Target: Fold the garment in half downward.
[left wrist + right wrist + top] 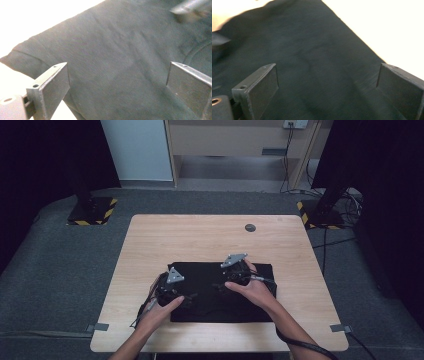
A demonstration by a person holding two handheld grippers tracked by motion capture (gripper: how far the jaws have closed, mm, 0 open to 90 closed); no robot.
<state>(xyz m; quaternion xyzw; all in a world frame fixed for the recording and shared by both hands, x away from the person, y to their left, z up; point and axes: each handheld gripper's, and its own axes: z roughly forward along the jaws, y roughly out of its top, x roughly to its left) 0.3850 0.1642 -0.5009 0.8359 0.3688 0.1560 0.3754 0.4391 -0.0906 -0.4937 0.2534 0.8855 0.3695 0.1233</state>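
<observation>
High view: black cloth (222, 292) flat on table (150, 245), near its front edge. Left gripper (172, 287) and right gripper (235, 270) over the cloth, jaws wide, holding nothing. Looks like pre-grasp for folding; next, drop onto an edge and pinch.

I can read no text, label, brand or number anywhere here. The only sign-like marking I see is the yellow-and-black hazard striping on the two stand bases (93, 211) on the floor beyond the tabletop (200, 240), and it carries no words.
</observation>
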